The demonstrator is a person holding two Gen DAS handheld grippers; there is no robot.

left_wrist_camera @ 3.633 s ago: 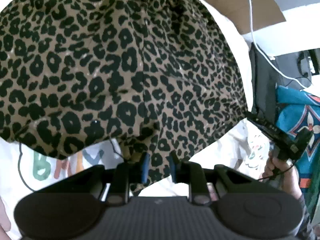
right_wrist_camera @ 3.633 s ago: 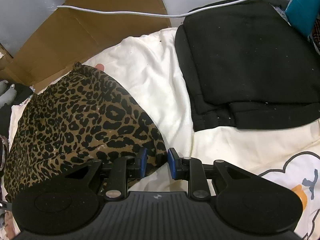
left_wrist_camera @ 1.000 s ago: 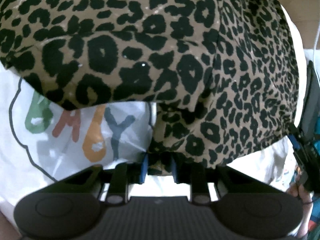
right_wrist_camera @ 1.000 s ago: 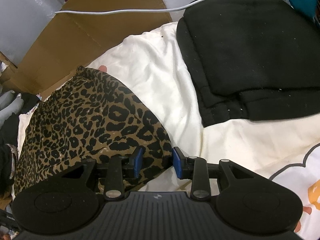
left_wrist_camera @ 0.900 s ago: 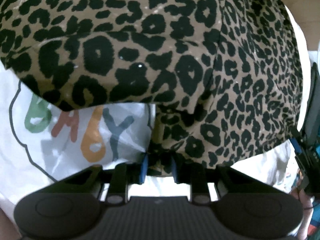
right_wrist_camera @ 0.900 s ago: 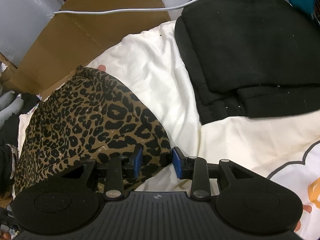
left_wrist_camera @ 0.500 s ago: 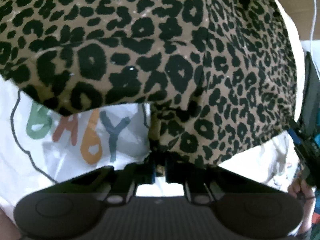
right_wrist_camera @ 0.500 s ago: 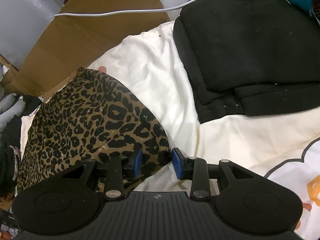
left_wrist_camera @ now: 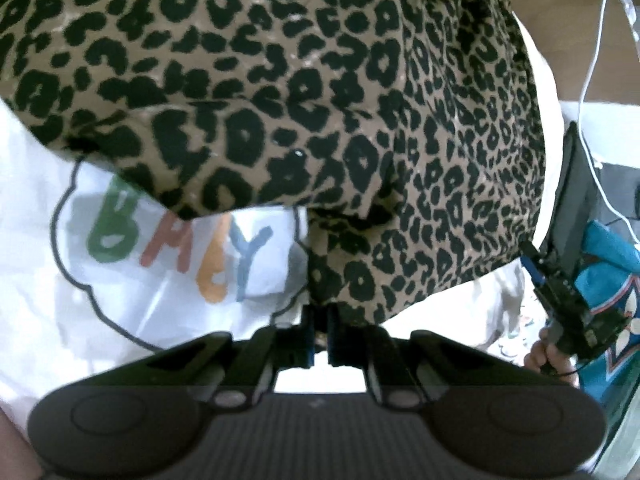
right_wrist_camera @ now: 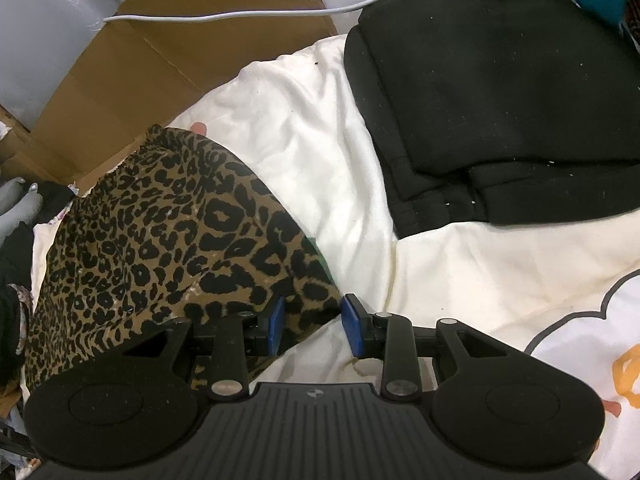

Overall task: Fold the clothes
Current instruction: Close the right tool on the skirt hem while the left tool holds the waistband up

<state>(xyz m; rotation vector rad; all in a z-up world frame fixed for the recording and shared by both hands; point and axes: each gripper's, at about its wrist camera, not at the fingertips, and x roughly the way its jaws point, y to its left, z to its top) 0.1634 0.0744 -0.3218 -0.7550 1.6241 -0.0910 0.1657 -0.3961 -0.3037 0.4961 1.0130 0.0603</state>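
A leopard-print garment (left_wrist_camera: 280, 80) lies spread on a white bed cover and fills most of the left wrist view. My left gripper (left_wrist_camera: 319, 320) has its jaws closing tight, pinching the garment's near hem where a fold hangs down. In the right wrist view the same garment (right_wrist_camera: 160, 232) lies to the left, with its near corner between the blue pads (right_wrist_camera: 354, 328). My right gripper (right_wrist_camera: 314, 326) stands open over that corner; the right pad is clear of the cloth. The right gripper (left_wrist_camera: 560, 292) also shows at the garment's far edge, held by a hand (left_wrist_camera: 548, 356).
The white cover (left_wrist_camera: 120, 312) carries a coloured "BABY" print (left_wrist_camera: 180, 252). A folded black garment (right_wrist_camera: 500, 80) lies at the right of the bed. Brown cardboard (right_wrist_camera: 180, 52) and a white cable (right_wrist_camera: 240, 16) sit behind. Teal patterned cloth (left_wrist_camera: 608, 248) is at the far right.
The left gripper's jaws closed on the leopard hem, and the gripper rose a little and drew back with it. The right gripper kept still and open.
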